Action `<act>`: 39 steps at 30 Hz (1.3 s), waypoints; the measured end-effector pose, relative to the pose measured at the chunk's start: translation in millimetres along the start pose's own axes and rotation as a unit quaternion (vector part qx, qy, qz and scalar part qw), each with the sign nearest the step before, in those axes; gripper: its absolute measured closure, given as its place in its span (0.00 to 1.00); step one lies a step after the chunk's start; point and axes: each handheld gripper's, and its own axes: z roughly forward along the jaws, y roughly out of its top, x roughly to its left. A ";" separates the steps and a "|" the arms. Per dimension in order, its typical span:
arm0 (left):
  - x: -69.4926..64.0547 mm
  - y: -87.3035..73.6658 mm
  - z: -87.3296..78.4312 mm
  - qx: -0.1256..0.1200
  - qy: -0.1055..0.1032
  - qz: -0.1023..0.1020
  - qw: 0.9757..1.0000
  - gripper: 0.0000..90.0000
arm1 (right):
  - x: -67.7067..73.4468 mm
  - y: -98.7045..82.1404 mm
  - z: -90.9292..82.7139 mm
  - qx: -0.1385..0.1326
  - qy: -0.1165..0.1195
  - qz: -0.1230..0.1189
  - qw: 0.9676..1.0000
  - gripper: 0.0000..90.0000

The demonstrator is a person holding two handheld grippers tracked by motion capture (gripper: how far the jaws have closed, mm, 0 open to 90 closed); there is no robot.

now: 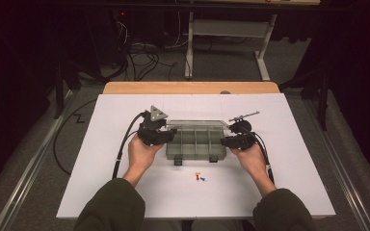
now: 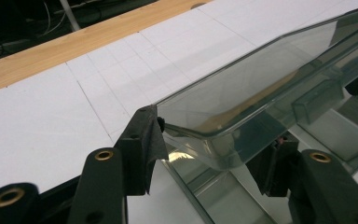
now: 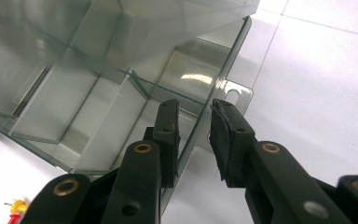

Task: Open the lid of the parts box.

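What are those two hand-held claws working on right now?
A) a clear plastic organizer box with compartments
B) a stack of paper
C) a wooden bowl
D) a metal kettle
A: the left claw and right claw each straddle an edge of the clear compartment box on the white table.

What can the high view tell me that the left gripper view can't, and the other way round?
The high view alone shows the person's hands, the right gripper at the box's right end, and small coloured pieces near the table's front edge. The left gripper view alone shows, close up, the left gripper with its jaws straddling a corner of the lid. Both show the clear compartment box and the wooden strip beyond the white tabletop.
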 end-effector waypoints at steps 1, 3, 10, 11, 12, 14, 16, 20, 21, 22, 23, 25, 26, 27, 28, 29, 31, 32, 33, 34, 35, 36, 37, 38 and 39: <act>0.8 0.6 0.4 0.000 0.000 -0.002 1.000 0.54 | 0.3 0.2 0.0 0.000 0.000 0.001 1.000 0.83; 1.7 1.6 1.1 0.002 -0.001 -0.003 1.000 0.55 | 0.7 0.5 0.0 0.002 -0.002 -0.001 1.000 0.82; 3.0 6.5 6.0 0.010 0.002 -0.002 1.000 0.56 | 0.4 0.6 -0.5 0.007 0.000 -0.011 1.000 0.82; 3.7 7.1 6.6 0.010 0.002 -0.003 1.000 0.56 | 0.5 0.9 -0.5 0.008 0.001 -0.011 1.000 0.82; 4.5 7.5 7.0 0.009 0.001 -0.005 1.000 0.56 | 0.7 1.2 -0.6 0.009 0.000 -0.013 1.000 0.82; 6.0 8.4 7.7 0.008 0.001 -0.009 1.000 0.57 | 1.2 1.8 -0.6 0.012 -0.001 -0.017 1.000 0.82; 7.0 9.2 7.9 0.006 0.001 -0.012 1.000 0.58 | 1.1 1.8 -0.7 0.012 -0.001 -0.018 1.000 0.82; 8.6 11.6 9.0 0.008 0.005 -0.015 1.000 0.60 | 1.3 1.6 -0.6 0.012 -0.003 -0.023 1.000 0.83; 8.7 12.0 9.4 0.008 0.006 -0.015 1.000 0.61 | 1.3 1.7 -0.6 0.012 -0.003 -0.023 1.000 0.83; 9.0 12.9 10.0 0.009 0.009 -0.014 1.000 0.61 | 1.3 1.7 -0.6 0.012 -0.004 -0.023 1.000 0.84; 9.1 13.3 10.6 0.009 0.008 -0.014 1.000 0.61 | 1.1 1.8 -0.6 0.013 -0.004 -0.023 1.000 0.84; 10.1 14.8 11.9 0.010 0.010 -0.015 1.000 0.62 | 1.0 1.7 -0.7 0.013 -0.003 -0.022 1.000 0.84; 10.8 15.6 12.5 0.010 0.013 -0.015 1.000 0.63 | 1.0 1.8 -0.6 0.013 -0.004 -0.023 1.000 0.84; 11.2 16.5 13.2 0.010 0.014 -0.015 1.000 0.63 | 1.2 1.7 -0.6 0.013 -0.004 -0.024 1.000 0.84; 11.6 17.4 13.9 0.011 0.013 -0.016 1.000 0.63 | 1.3 1.8 -0.7 0.013 -0.005 -0.024 1.000 0.84; 11.8 18.4 14.4 0.012 0.014 -0.017 1.000 0.63 | 1.4 1.8 -0.7 0.014 -0.005 -0.024 1.000 0.84; 12.6 20.1 15.2 0.011 0.018 -0.015 1.000 0.64 | 1.6 2.0 -0.7 0.014 -0.006 -0.025 1.000 0.84; 13.2 21.0 16.0 0.011 0.017 -0.018 1.000 0.64 | 1.6 2.0 -0.7 0.014 -0.006 -0.025 1.000 0.84; 13.9 21.6 16.7 0.011 0.018 -0.019 1.000 0.64 | 1.3 1.9 -0.7 0.014 -0.006 -0.026 1.000 0.85; 14.9 22.3 17.4 0.010 0.020 -0.018 1.000 0.65 | 1.1 1.8 -0.7 0.014 -0.006 -0.027 1.000 0.85; 15.4 22.7 18.3 0.011 0.018 -0.021 1.000 0.65 | 1.0 1.8 -0.7 0.014 -0.006 -0.027 1.000 0.85; 16.2 23.2 19.1 0.011 0.021 -0.021 1.000 0.66 | 1.0 1.8 -0.7 0.014 -0.006 -0.028 0.999 0.85; 16.5 23.6 20.1 0.012 0.020 -0.024 0.999 0.66 | 1.1 1.8 -0.7 0.014 -0.006 -0.029 0.999 0.85; 17.1 24.2 21.2 0.013 0.021 -0.023 0.999 0.66 | 1.5 1.9 -0.7 0.014 -0.007 -0.028 0.999 0.85; 17.2 24.4 22.0 0.013 0.022 -0.024 0.999 0.66 | 1.6 1.8 -0.6 0.013 -0.007 -0.029 0.999 0.85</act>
